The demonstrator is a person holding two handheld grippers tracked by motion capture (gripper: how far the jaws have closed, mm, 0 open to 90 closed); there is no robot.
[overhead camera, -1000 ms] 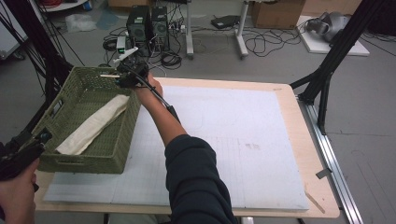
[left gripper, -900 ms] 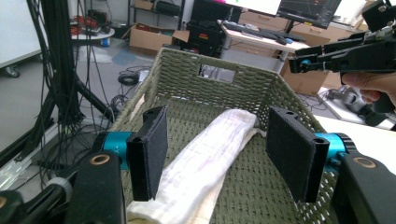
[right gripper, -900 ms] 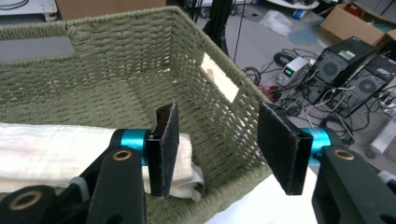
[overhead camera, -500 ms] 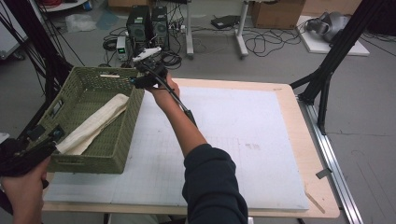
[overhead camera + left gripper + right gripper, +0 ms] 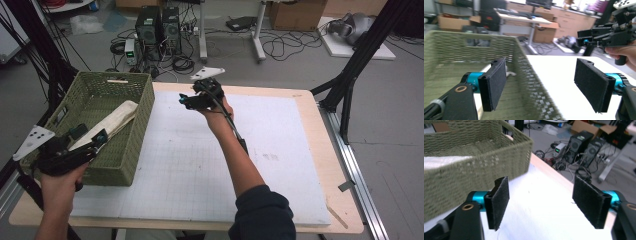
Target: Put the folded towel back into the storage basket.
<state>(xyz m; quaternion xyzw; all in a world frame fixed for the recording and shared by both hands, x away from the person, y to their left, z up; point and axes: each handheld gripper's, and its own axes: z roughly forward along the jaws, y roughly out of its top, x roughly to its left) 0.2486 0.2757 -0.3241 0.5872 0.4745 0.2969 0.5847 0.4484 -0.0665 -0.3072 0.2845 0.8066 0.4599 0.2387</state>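
left gripper (image 5: 97,137): jaws spread wide with nothing between them. It sits at the near left of the table, right at the near right corner of the green basket (image 5: 142,125). In the left gripper view the pads straddle the basket's right wall (image 5: 529,75), one inside and one outside, not touching it as far as I can see.

right gripper (image 5: 186,100): also gaping, nothing held. It's up over the far middle of the white mat (image 5: 200,165), a bit to the right of the basket and apart from it. In the right gripper view the basket's corner (image 5: 516,152) is just ahead and to the left of the jaws.

cloth roll (image 5: 112,122): cream coloured, lying lengthwise inside the basket, resting on its floor and running from the near end toward the far right side.

step in hand: my guess is both grippers are lining up on the basket, so this is the approach, no grasp yet.

next move: probably clamp the left pads on that right wall, then bring the right gripper in to the far rim so the basket lifts level and doesn't tip the roll out.

count: two grippers, one basket, one cloth roll, one mat, one wooden table (image 5: 320,150).
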